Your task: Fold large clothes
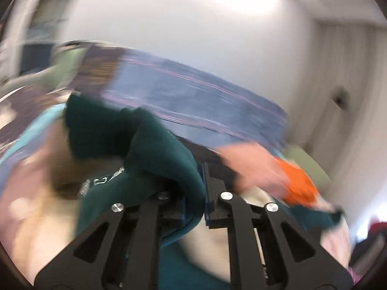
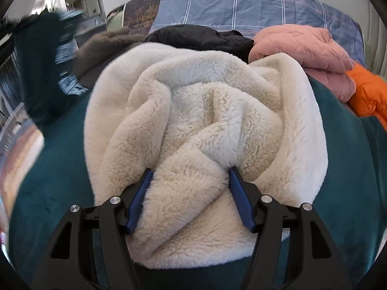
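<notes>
Your left view blurred; left gripper [image 1: 194, 207] clamps teal fabric [image 1: 154, 149]. Right gripper [image 2: 191, 199] pinches cream fleece [image 2: 198, 120].

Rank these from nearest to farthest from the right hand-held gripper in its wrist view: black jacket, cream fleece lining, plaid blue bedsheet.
1. Cream fleece lining: between the right hand-held gripper fingers.
2. Black jacket: behind the fleece, centre.
3. Plaid blue bedsheet: farthest, across the top.
</notes>
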Demonstrator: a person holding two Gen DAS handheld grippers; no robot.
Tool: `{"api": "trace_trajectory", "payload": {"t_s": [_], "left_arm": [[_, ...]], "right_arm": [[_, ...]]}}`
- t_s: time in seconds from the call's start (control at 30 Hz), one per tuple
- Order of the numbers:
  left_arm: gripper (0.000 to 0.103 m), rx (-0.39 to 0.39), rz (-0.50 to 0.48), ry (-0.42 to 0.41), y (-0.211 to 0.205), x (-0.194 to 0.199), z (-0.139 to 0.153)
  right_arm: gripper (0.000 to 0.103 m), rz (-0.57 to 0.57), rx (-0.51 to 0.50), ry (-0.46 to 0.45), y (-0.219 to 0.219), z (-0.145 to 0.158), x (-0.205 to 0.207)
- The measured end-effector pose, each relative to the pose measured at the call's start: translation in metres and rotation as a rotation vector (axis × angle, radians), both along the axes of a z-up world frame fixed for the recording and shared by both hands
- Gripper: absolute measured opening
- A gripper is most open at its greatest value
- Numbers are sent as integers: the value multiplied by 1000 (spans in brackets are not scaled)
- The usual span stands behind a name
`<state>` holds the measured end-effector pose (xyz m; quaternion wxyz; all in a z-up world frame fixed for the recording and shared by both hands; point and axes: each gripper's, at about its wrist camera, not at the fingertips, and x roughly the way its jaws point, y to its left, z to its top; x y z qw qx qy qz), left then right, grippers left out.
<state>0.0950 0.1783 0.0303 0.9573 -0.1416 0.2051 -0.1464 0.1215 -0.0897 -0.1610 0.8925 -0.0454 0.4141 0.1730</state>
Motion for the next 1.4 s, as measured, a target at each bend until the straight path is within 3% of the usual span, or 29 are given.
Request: {"api": "trace_trajectory", "payload": {"t_s": [0.03, 0.1, 0.2, 0.3, 0.4, 0.6, 0.73, 0.8, 0.87, 0.9, 0.93, 1.03, 1.07, 1.13, 1.23, 1.33, 1.4], "left_arm": [[19, 31, -87, 12, -34, 4, -4], [55, 88, -203, 53, -83, 8, -17], [57, 217, -285, 94, -133, 5, -45], [59, 256, -301, 143, -144, 0, -66], [64, 270, -238, 173, -123, 2, -74], [71, 297, -39, 191, -60, -38, -83], [75, 312, 97, 227, -18, -56, -97], [75, 352, 181, 290, 3, -55, -111], [75, 393, 231, 355, 14, -46, -124], [75, 396, 244, 388, 20, -39, -131], [75, 382, 259, 440, 27, -29, -139], [75, 365, 336, 538, 45, -11, -152], [75, 338, 343, 552, 50, -8, -154], [75, 305, 343, 560, 57, -7, -156], [75, 289, 332, 545, 62, -12, -158], [75, 271, 303, 531, 64, -16, -158], [73, 273, 291, 522, 62, -17, -156]], "right_arm": [[66, 2, 25, 18, -7, 6, -4], [68, -2, 69, 27, -18, 17, -13], [68, -24, 95, -8, -43, 37, -31], [69, -49, 111, -12, -68, 46, -41], [69, -88, 169, 26, -89, 45, -35], [69, -111, 349, 37, -100, 57, -2], [69, -145, 334, 47, -87, 58, 30], [69, -148, 297, 59, -76, 55, 50], [53, -146, 268, 103, -61, 45, 67], [24, -143, 253, 113, -57, 43, 72], [5, -141, 244, 119, -53, 44, 76], [5, -148, 293, 18, -52, 77, 60], [5, -131, 312, -53, -56, 95, 46], [4, -113, 324, -158, -71, 122, 23], [4, -146, 254, -251, -89, 133, -2], [4, -194, 161, -207, -111, 109, -6], [5, -228, 135, -59, -125, 69, 7]]}}
